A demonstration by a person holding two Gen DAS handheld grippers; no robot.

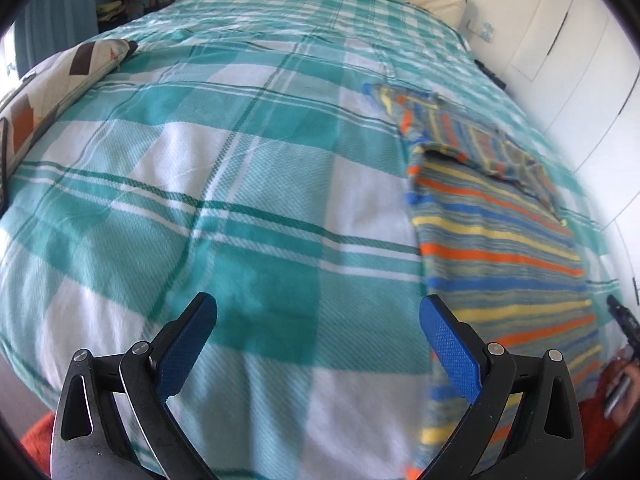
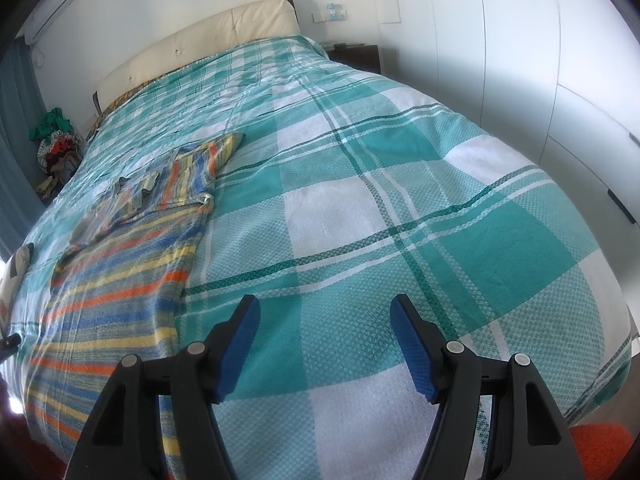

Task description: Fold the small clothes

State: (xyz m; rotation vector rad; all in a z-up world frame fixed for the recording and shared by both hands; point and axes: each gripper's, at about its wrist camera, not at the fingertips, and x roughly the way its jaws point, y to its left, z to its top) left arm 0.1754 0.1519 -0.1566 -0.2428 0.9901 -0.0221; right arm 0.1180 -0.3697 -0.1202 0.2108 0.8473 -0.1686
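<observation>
A small striped garment, with orange, blue, yellow and grey bands, lies flat on the bed, its upper part folded over itself. In the left wrist view it is at the right. In the right wrist view the garment is at the left. My left gripper is open and empty above the bedspread, just left of the garment's near edge. My right gripper is open and empty above the bedspread, to the right of the garment.
The bed is covered by a teal and white plaid bedspread. A patterned cushion lies at the bed's left edge. A cream headboard stands at the far end. White wardrobe doors line the right side. A dark nightstand is beside the headboard.
</observation>
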